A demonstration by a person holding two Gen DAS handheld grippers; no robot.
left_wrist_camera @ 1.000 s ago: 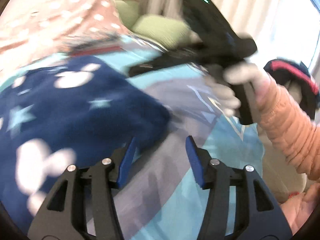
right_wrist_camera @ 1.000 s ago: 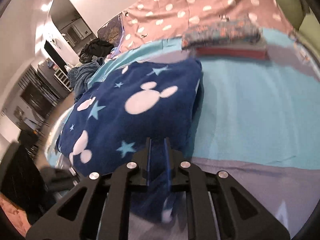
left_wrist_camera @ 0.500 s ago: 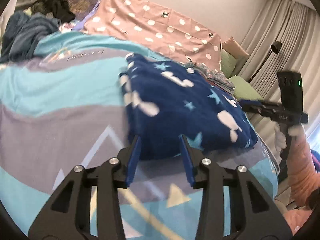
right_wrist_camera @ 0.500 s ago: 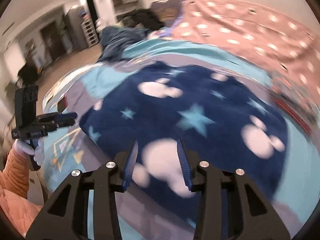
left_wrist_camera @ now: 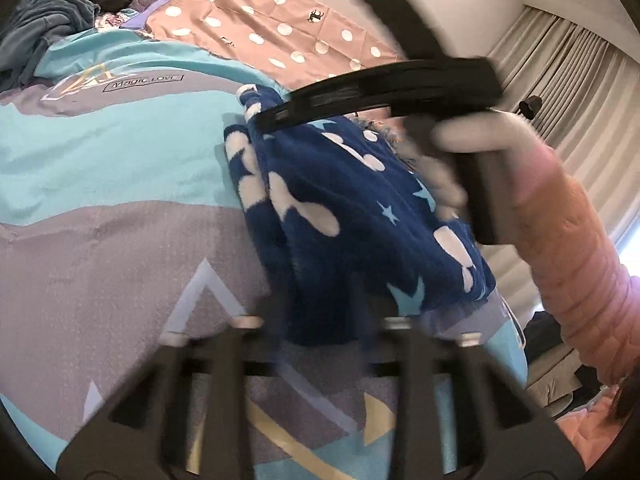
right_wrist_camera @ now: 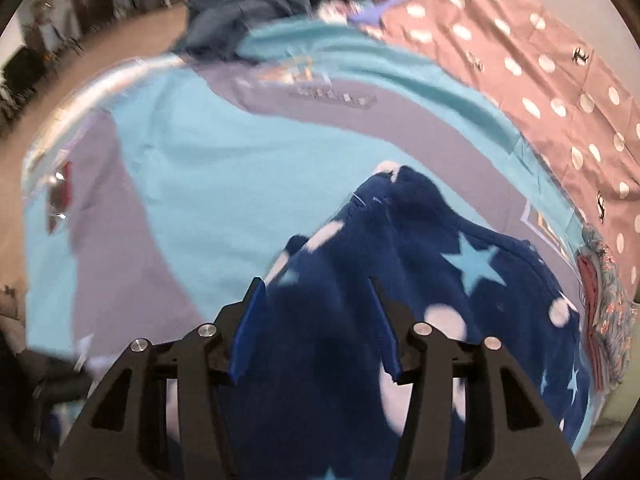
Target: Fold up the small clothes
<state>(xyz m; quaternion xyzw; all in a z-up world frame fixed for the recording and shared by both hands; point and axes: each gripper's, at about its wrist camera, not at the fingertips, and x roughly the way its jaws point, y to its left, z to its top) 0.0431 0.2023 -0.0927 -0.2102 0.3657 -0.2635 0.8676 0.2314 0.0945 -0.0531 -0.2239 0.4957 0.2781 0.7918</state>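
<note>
From the left wrist view, a navy fleece garment with white mouse-head shapes and pale blue stars (left_wrist_camera: pixel 360 216) is seen lying partly folded on a turquoise-and-grey bedspread (left_wrist_camera: pixel 112 184). The left gripper (left_wrist_camera: pixel 320 320) is blurred at the garment's near edge; its jaws have just been closing, and navy fleece appears pinched between them. Beyond, the right gripper (left_wrist_camera: pixel 264 118) is held by a white-gloved hand (left_wrist_camera: pixel 472 144) in a peach ribbed sleeve (left_wrist_camera: pixel 568 256) over the far corner.

From the right wrist view, the right gripper (right_wrist_camera: pixel 316 324) is seen with its blue pads parted; fleece (right_wrist_camera: pixel 460 280) lies between and beneath them, but no pinch is shown. A fold is judged to be in hand: the far corner has yet to be gripped so both edges can be carried over together.

A pink spotted quilt (right_wrist_camera: pixel 540 80) lies to the far right, a dark blue heap of clothes (right_wrist_camera: pixel 248 12) far off, and a folded patterned stack (right_wrist_camera: pixel 604 300) at the right edge, near the garment's side.
</note>
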